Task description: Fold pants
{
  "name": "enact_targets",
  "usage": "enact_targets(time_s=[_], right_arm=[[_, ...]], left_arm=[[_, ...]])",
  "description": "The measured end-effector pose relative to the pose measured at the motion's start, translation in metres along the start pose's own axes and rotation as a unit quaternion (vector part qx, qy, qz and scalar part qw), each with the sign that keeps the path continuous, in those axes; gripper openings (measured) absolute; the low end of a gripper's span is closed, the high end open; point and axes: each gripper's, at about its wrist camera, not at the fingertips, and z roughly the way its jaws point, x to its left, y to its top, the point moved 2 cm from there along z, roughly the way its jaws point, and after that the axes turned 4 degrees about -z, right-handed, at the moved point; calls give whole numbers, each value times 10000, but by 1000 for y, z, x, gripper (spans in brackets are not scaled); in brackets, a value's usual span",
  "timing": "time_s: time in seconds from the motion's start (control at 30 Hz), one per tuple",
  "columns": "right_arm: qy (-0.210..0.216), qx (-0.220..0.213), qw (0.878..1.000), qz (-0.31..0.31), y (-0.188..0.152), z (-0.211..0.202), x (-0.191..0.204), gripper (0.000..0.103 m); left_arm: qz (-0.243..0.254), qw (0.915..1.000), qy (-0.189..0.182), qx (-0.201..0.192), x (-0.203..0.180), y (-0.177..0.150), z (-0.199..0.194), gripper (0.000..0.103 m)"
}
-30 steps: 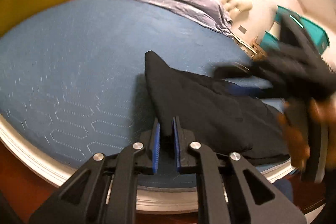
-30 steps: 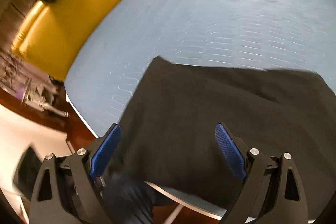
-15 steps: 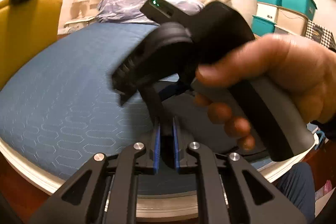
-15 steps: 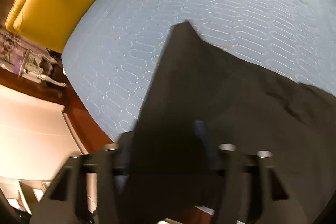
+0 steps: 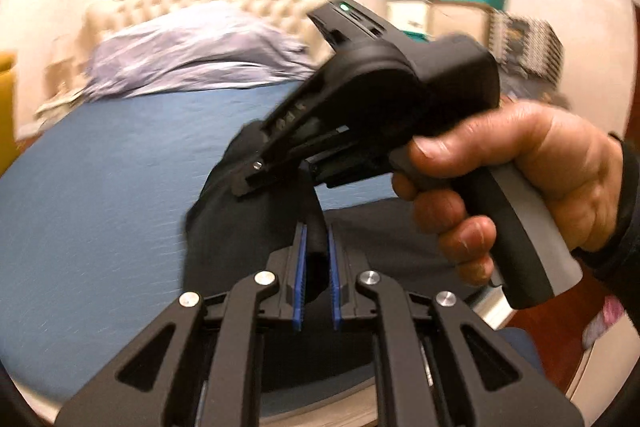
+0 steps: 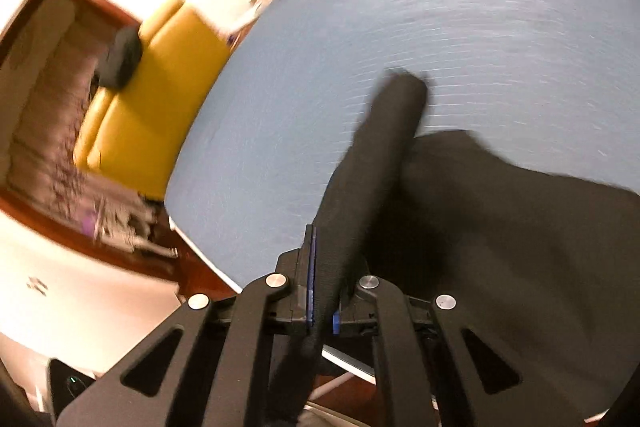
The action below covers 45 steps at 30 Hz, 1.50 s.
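Both the left gripper (image 5: 316, 247) and right gripper (image 6: 322, 275) pinch the black pants (image 6: 500, 247) at lower centre, fingers clamped on cloth. A fold is starting over the bed (image 6: 440, 7); next, carry both edges across evenly.

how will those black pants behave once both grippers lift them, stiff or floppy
Probably floppy: the black pants sag in soft folds between the right gripper and the blue mattress. Likely light, since the left gripper raises an edge on a narrow pinch. The rest will probably trail and drag along.
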Motion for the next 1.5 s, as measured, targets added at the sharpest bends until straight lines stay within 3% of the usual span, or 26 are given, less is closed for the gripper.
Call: enact_targets(time_s=[0.13, 0.27, 0.33, 0.37, 0.43, 0.47, 0.57, 0.63, 0.7, 0.8, 0.87, 1.03, 1.07, 1.13, 1.2, 1.27, 1.33, 1.47, 1.5], right_arm=[[34, -323, 9986, 410, -27, -55, -91, 6], [-83, -378, 9955, 870, -62, -73, -180, 6], [-29, -353, 9945, 987, -75, -68, -207, 6], [43, -305, 9938, 1067, -82, -61, -220, 6], [182, -347, 9933, 1091, -87, -57, -232, 7], [252, -401, 9927, 1113, -88, -57, -235, 20], [343, -535, 9913, 1151, -89, -55, -233, 40], [511, -707, 9892, 1181, -85, -61, -239, 69], [618, -777, 9876, 1212, -77, -63, -242, 74], [597, -802, 9867, 1285, -66, -61, -249, 75], [622, -813, 9857, 1342, -60, -58, -252, 75], [444, -826, 9878, 1245, -53, -54, -247, 73], [302, -852, 9879, 1263, -52, -53, -246, 54], [-223, -910, 9892, 1128, -53, -55, -240, 32], [-1122, -1143, 9861, 445, -55, -61, -213, 27], [-1755, -1495, 9724, -364, -60, -64, -183, 27], [-1976, -1644, 9635, -748, -63, -63, -169, 28], [-1914, -1359, 9706, -521, -57, -52, -182, 36], [-1876, -1278, 9728, -453, -55, -50, -186, 43]], left_arm=[[448, 9984, -306, 168, -84, -15, 49, 10], [623, 9936, -717, 612, -148, -41, 111, 10], [593, 9896, -898, 960, -167, -57, 136, 17], [467, 9860, -1070, 1186, -170, -63, 145, 29], [137, 9837, -1273, 1264, -157, -68, 139, 43], [20, 9829, -1381, 1214, -149, -69, 129, 51], [-628, 9802, -1449, 1198, -94, -69, 96, 52], [-1104, 9817, -1068, 1123, -46, -68, 79, 52], [-1541, 9809, -589, 1032, 3, -72, 64, 51], [-1941, 9746, -139, 1108, 52, -87, 52, 51], [-2093, 9713, -62, 1124, 65, -90, 45, 51], [-1578, 9809, -17, 1136, 56, -73, 49, 51], [-1504, 9816, 40, 1179, 48, -76, 49, 51], [-1443, 9804, 163, 1333, 35, -76, 63, 52], [-1222, 9769, 329, 1721, 27, -82, 81, 52], [-1129, 9736, 436, 1936, 25, -95, 86, 52], [-1151, 9728, 444, 1962, 26, -104, 85, 53], [-1087, 9733, 448, 1970, 25, -104, 85, 53], [-1116, 9730, 442, 1972, 26, -104, 85, 54]])
